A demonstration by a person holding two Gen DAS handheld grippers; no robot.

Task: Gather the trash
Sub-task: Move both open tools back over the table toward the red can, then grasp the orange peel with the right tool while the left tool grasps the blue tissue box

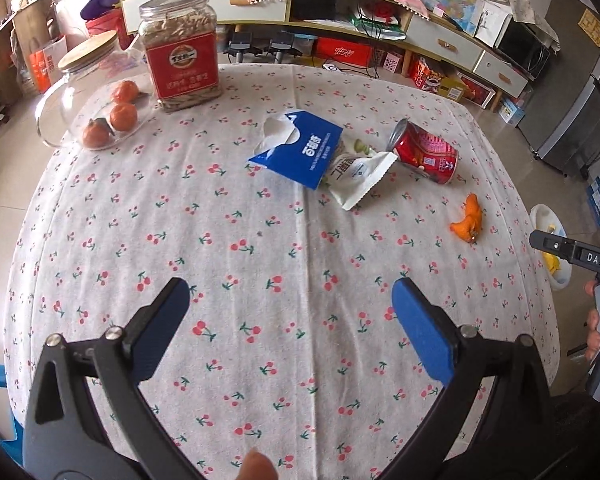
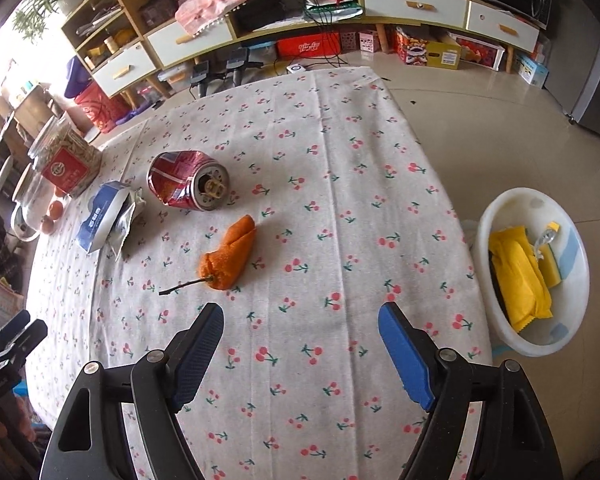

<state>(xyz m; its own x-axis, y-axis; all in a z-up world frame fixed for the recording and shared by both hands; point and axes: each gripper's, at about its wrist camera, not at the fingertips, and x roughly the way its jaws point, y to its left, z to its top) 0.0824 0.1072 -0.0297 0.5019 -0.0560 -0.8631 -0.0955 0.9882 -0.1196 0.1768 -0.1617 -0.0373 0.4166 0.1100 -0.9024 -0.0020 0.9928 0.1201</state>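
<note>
Both spread, empty: left gripper (image 1: 290, 304), right gripper (image 2: 300, 330). Risk: light orange peel (image 2: 228, 256) slipping from pads, missing white basin (image 2: 496, 216) right of table.

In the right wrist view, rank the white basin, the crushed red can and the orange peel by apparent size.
1. white basin, clearly largest.
2. crushed red can.
3. orange peel, only slightly smaller than the can; it lies nearer the camera, so this order is unsure.
</note>
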